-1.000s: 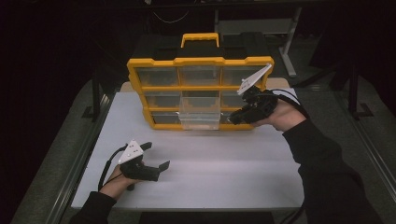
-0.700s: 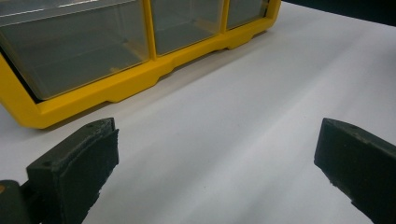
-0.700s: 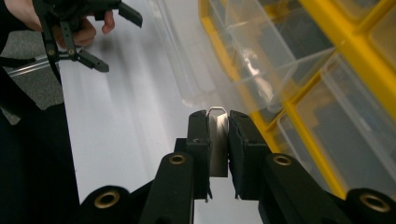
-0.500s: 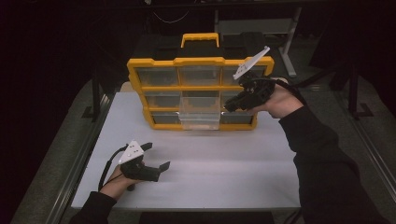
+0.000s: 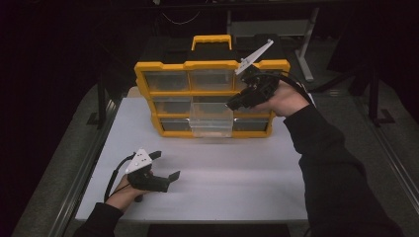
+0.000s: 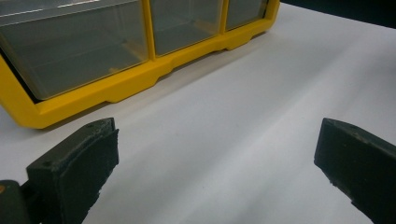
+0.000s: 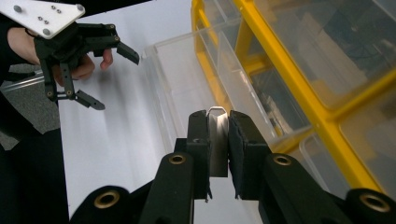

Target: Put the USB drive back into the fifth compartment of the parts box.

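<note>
Your right gripper (image 7: pixel 217 140) pinches a small white plastic piece (image 7: pixel 217 140) in the middle of the frame, beside the pulled-out clear drawer (image 5: pixel 211 118) of the yellow box (image 5: pixel 163 66). Your left gripper (image 5: pixel 165 165), lower left, has its jaws spread wide over the white table (image 5: pixel 237 187).

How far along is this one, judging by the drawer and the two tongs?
Done: the clear middle drawer of the yellow organizer is pulled out. In hand: the right tongs are shut on a small white piece, held above that drawer. Left: setting the piece down and closing the drawer. The left tongs rest open on the table.
</note>
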Demonstrator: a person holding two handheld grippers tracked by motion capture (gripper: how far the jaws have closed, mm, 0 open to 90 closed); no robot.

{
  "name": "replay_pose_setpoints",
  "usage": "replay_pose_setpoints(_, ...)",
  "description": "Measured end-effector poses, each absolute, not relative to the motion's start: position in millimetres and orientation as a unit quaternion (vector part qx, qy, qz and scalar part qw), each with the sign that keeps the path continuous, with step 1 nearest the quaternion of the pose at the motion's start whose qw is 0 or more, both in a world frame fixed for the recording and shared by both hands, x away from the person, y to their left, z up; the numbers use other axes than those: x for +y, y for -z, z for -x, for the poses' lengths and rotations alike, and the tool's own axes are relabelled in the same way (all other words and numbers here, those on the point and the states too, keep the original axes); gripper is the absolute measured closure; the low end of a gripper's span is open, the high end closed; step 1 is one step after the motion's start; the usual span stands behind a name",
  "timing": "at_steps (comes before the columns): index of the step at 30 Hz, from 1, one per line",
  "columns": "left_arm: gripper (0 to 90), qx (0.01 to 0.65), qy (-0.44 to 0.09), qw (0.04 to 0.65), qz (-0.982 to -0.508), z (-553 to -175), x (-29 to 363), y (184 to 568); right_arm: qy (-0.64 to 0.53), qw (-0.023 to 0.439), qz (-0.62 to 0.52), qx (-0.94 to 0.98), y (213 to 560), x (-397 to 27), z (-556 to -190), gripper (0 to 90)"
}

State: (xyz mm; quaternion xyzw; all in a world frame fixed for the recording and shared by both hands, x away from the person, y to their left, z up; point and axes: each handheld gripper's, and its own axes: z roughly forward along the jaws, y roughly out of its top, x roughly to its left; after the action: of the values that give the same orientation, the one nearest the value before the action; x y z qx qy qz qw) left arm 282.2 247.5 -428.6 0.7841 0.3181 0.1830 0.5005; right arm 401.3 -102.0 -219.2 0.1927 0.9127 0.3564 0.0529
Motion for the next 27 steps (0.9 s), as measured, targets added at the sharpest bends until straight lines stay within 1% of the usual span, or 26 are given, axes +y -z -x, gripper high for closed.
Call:
replay_pose_setpoints(8,0.0,0.317,-0.18,0.502,-0.784,-282.2,247.4,428.9,-0.356,0.053,-0.187,0.914,223.5,-84.6,-409.7,77.9)
replay_pose_setpoints(27,0.0,0.317,-0.177,0.502,-0.785,-282.2,247.9,429.6,-0.304,0.035,-0.185,0.934,252.4,-48.5,-424.8,77.7)
